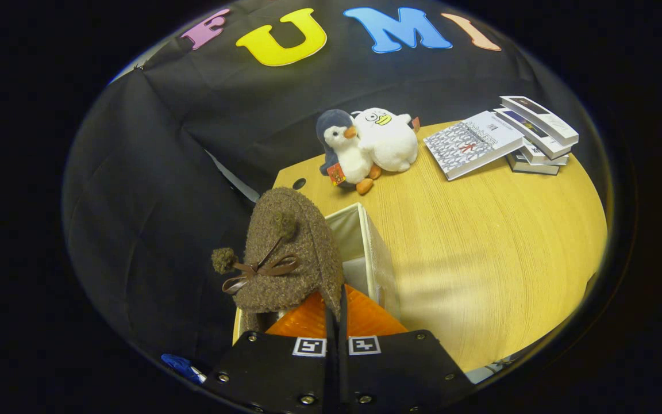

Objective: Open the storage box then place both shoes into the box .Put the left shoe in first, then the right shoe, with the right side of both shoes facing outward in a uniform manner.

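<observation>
At the bottom centre of the frame, the gripper shows two black finger blocks, each carrying a square marker, with orange fingers drawn tightly together so that only a thin dark seam separates them. The fingers are closed on the edge of a brown fuzzy shoe, pinching the rim of its fabric near the right side of the shoe. The shoe, a boucle slipper with a brown ribbon bow and two pom-poms, hangs just ahead of the fingers and slightly left of centre, directly above the open white fabric storage box. The box stands at the near left edge of the wooden table, its pale interior visible to the right of the shoe. Beyond the box, in the upper middle of the frame, two plush toys sit touching each other: a grey-and-white penguin and a white duck. To the upper right, near the table's far edge, lies a stack of books, fanned across one another.
</observation>
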Motion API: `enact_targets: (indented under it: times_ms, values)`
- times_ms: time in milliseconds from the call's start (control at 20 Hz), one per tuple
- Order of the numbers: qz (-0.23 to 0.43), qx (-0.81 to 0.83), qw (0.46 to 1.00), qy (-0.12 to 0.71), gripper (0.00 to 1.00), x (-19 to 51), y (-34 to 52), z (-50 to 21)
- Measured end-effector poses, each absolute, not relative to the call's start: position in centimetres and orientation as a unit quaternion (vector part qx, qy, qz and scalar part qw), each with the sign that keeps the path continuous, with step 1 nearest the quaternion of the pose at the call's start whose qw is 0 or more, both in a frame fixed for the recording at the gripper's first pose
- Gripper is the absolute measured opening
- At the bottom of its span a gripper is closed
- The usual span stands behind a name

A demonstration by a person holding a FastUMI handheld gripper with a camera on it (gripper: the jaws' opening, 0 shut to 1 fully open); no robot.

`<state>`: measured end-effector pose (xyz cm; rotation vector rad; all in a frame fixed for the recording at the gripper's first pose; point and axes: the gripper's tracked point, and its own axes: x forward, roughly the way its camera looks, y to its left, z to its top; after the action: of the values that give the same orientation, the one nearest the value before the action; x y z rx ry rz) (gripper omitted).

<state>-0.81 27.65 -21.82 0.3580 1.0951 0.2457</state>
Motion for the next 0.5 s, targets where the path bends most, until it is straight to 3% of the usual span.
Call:
enact_targets:
  times_ms: [500]
  values:
    - [0.076, 0.11, 0.847, 0.514, 0.01, -1.2, 28.0, -24.7]
